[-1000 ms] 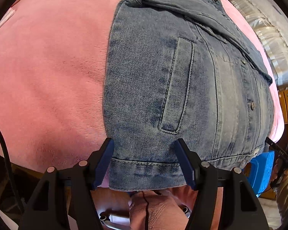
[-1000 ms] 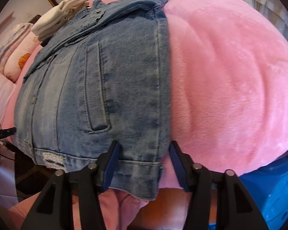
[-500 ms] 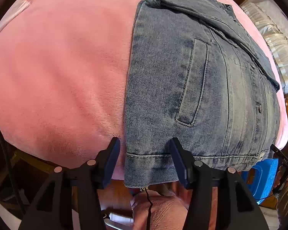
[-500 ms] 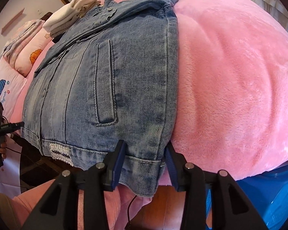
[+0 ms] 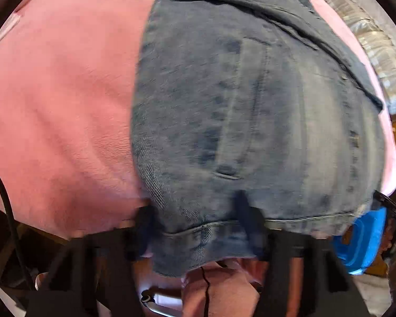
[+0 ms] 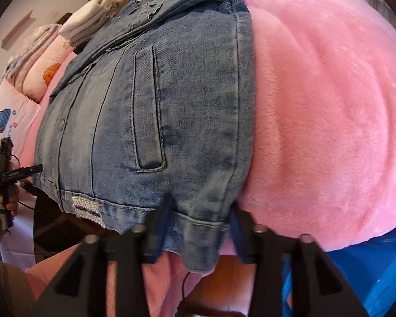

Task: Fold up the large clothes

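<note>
The denim jacket lay on the pink bed; thick, heavy, pliant cloth, best taken at the hem corners, where each hand-held gripper, left and right, had just been closing and was clamped

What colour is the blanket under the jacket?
Pink blanket, plain and plush; clearest in the right wrist view.

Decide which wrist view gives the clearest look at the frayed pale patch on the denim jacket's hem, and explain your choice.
The right wrist view. There the frayed patch sits sharp on the hem of the denim jacket, left of the right gripper. In the left wrist view the jacket is motion-blurred and no patch can be made out.
</note>
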Available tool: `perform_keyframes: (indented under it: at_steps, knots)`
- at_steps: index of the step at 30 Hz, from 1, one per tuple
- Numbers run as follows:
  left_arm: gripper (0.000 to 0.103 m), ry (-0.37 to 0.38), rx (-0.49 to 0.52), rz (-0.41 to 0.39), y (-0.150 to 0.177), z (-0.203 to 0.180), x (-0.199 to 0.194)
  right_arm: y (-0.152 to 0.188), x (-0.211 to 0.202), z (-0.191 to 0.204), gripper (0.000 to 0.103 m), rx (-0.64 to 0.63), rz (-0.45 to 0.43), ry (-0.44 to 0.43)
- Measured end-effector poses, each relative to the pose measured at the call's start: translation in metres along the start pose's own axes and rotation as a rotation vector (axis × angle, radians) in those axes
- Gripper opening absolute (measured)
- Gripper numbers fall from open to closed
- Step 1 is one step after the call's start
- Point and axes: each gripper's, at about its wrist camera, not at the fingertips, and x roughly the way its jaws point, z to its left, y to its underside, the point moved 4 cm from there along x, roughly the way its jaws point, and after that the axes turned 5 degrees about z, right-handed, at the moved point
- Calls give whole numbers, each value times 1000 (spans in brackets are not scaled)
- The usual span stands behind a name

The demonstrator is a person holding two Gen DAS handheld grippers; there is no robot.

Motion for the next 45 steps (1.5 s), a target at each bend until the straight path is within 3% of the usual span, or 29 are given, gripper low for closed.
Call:
perform_keyframes:
  at_steps: [2,6,8,12,16,18,22,26,31,33,37,45]
  knots:
    - [12,-32,17,22,-5,-9,-7,-4,-2,5,24,-11,20,21]
    - [9,-93,49,65,-13,-24,-18,-11,-10,16,21,-21,48,57]
    - [8,-51,-5,71,-21,-31,-30,-16,-25,22,20,-17,50,48]
    - [7,109,-137,27,-54,-39,-82,-41,-72,42,18,-20,4,-22]
    - [7,199,-188,-77,-105,-60,-135,-103,-129,65,18,-28,-115,-73]
    - [7,233,-219,-152,-145,-70,-163,-143,-151,69,18,-20,-183,-94]
    - [7,229,-270,-254,-214,-61,-193,-222,-159,62,18,31,-256,-130]
    - [8,165,-362,-300,-293,-46,-173,-298,-124,36,19,123,-261,-111]
    - [16,31,-453,-228,-352,-20,-108,-359,-58,-10,21,242,-211,42]
    - [22,6,-455,-184,-362,-16,-91,-370,-46,-31,25,291,-204,38]
    - [33,-55,-364,-128,-366,-21,-66,-373,-29,-36,48,265,-166,32]
    - [36,-152,-28,-22,-361,-46,-24,-359,2,-9,51,-43,-53,122]
